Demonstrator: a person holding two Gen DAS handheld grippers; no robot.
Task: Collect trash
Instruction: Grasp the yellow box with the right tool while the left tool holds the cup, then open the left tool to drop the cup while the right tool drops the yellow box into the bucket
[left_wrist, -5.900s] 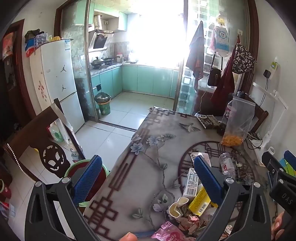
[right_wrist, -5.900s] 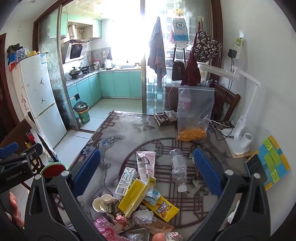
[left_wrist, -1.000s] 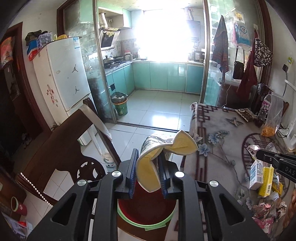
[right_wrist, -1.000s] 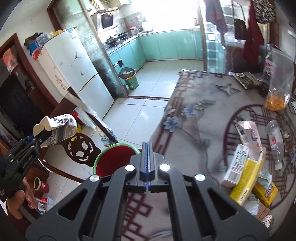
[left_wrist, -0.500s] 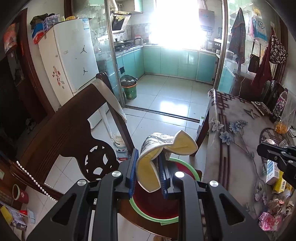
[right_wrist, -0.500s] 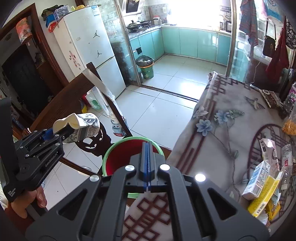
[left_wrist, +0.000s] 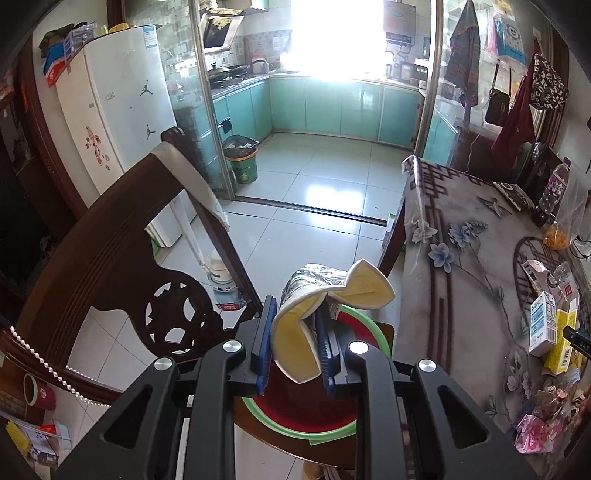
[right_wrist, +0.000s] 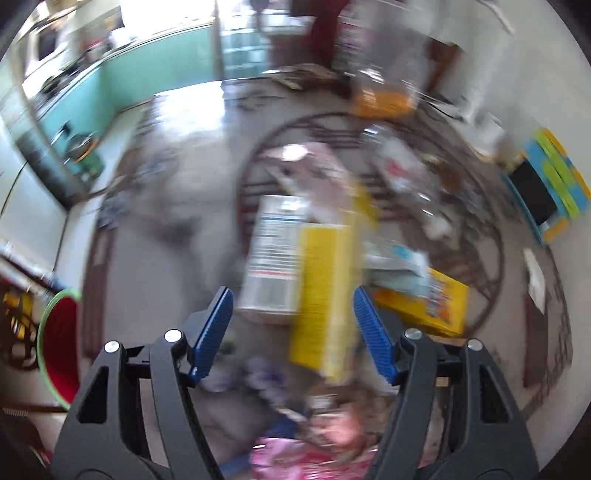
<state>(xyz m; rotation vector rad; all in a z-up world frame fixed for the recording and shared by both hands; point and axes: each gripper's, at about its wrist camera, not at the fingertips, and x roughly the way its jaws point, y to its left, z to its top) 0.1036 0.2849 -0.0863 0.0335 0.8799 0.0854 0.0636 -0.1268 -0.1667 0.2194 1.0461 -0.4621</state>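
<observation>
Going left to right in the left wrist view: a dark wooden chair (left_wrist: 110, 258) fills the 9 o'clock side, with a white fridge (left_wrist: 114, 107) behind it around 10 o'clock and a small green kitchen bin (left_wrist: 242, 162) on the tiled floor toward 11. Dead centre, the left gripper (left_wrist: 295, 347) has its blue pads pinched narrow on a crumpled paper cup (left_wrist: 321, 306), yellowish inside and printed outside. The cup hangs right over a red basin with a green rim (left_wrist: 295, 424), which sits on the chair seat at about 6 o'clock. Over at 3 o'clock is the table with the floral cloth (left_wrist: 461, 266), and the rest of the trash is piled along its edge from 3 to 4 o'clock, including a white drink carton (left_wrist: 541, 321).

The right wrist view is super blurry. The red basin (right_wrist: 61, 350) peeks in at 8 o'clock. The right gripper (right_wrist: 291, 332) is pointed down at the pile on the table, its jaws opening and already fairly wide. A yellow box (right_wrist: 321, 291) and the white carton (right_wrist: 273, 254) show between the fingers, but the pads aren't pressing on either. An orange snack box (right_wrist: 432, 299) lies just right of the right finger, and a pink wrapper (right_wrist: 295, 461) sits at 6 o'clock.
</observation>
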